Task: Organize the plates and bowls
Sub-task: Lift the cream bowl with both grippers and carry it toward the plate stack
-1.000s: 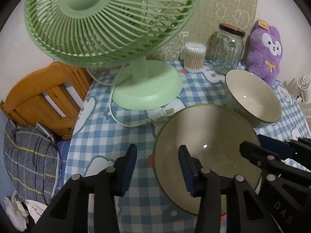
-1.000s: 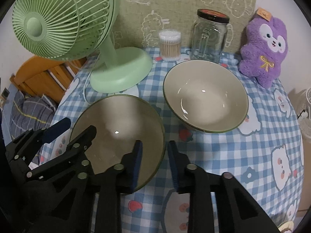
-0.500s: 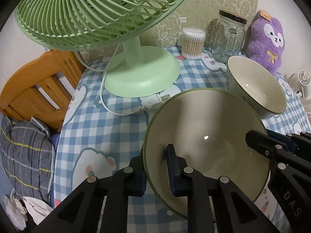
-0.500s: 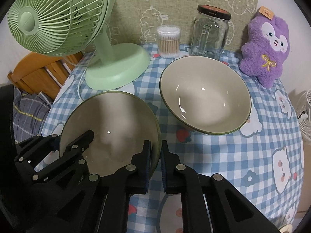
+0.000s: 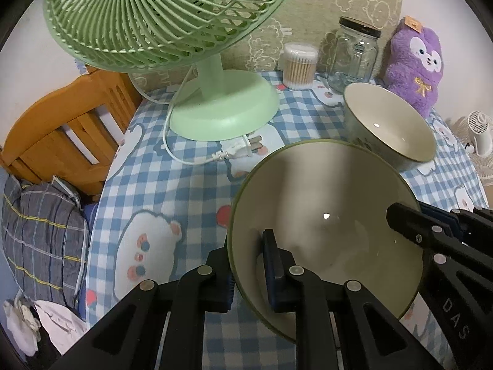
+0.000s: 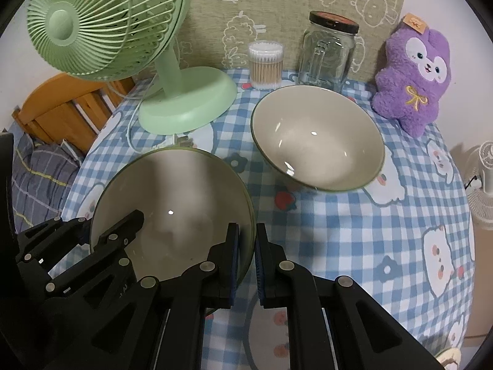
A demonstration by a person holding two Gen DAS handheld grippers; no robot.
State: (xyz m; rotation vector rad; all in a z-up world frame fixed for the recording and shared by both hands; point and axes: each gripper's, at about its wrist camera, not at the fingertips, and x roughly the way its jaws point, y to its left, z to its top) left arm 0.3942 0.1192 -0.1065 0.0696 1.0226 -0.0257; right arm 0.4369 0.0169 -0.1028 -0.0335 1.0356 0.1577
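Observation:
A cream bowl with a green rim [image 5: 323, 200] [image 6: 172, 191] is nearest to me on the blue checked tablecloth [image 6: 354, 222]. My left gripper [image 5: 246, 265] is shut on its left rim, one finger inside and one outside. Across the bowl, my right gripper [image 6: 248, 246] is shut on the right rim in the same way. Each gripper also shows in the other's view: the right gripper [image 5: 431, 231] and the left gripper [image 6: 101, 231]. A second, matching bowl [image 5: 388, 123] [image 6: 317, 141] stands upright farther back to the right, apart from the held one.
A green desk fan [image 6: 185, 101] stands at the back left, its white cord and plug [image 5: 240, 151] lying just behind the held bowl. A cotton swab tub [image 6: 266, 64], a glass jar [image 6: 329, 52] and a purple plush toy [image 6: 413, 77] line the back. A wooden chair [image 5: 61, 141] stands beyond the table's left edge.
Both grippers have closed from open onto opposite sides of the near bowl's rim. The bowl now looks larger and closer in both views.

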